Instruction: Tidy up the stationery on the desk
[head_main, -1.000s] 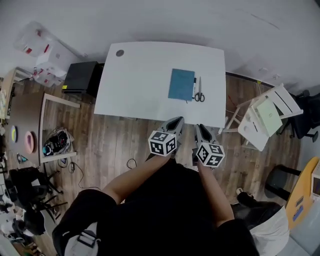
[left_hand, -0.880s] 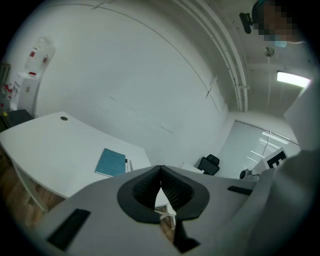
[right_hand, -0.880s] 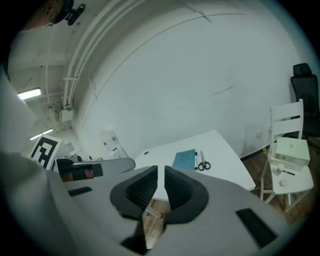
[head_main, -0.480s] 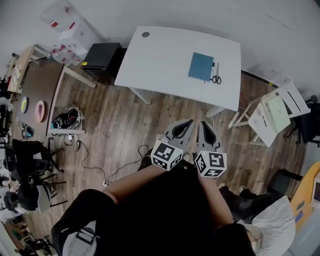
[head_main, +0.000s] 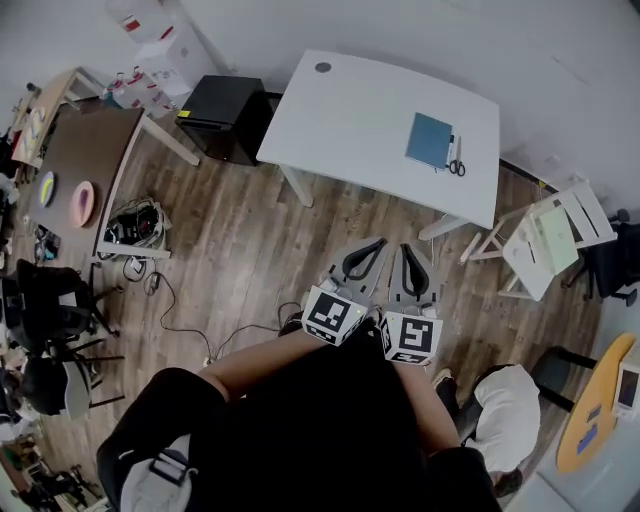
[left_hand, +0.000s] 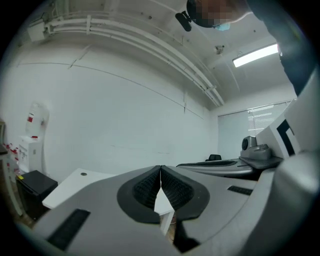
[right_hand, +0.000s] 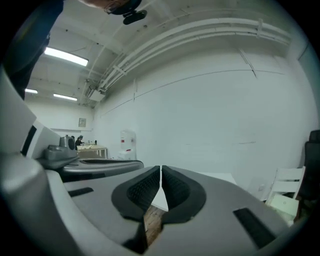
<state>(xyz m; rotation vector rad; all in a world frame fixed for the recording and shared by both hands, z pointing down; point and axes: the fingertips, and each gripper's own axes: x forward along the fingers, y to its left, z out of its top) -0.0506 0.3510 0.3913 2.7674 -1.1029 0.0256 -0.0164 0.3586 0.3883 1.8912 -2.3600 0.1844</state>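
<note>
On the white desk (head_main: 360, 130), near its right end, lie a blue notebook (head_main: 429, 140), a pen (head_main: 451, 148) beside it and black-handled scissors (head_main: 457, 165). Both grippers hang side by side over the wooden floor, well short of the desk. My left gripper (head_main: 376, 243) is shut with nothing between its jaws; its own view shows the pads (left_hand: 150, 187) pressed together and the desk (left_hand: 75, 186) beyond. My right gripper (head_main: 409, 250) is shut too, pads (right_hand: 172, 186) meeting, empty.
A black box (head_main: 225, 116) stands at the desk's left end. A brown table (head_main: 85, 160) with coloured discs is farther left, cables (head_main: 165, 300) trail on the floor, and a white folding chair (head_main: 555, 235) stands at the right. A water dispenser (right_hand: 127, 145) stands by the wall.
The view has drawn back from the desk, which now sits farther off and to the right. Both grippers stay shut and close together in front of the person.
</note>
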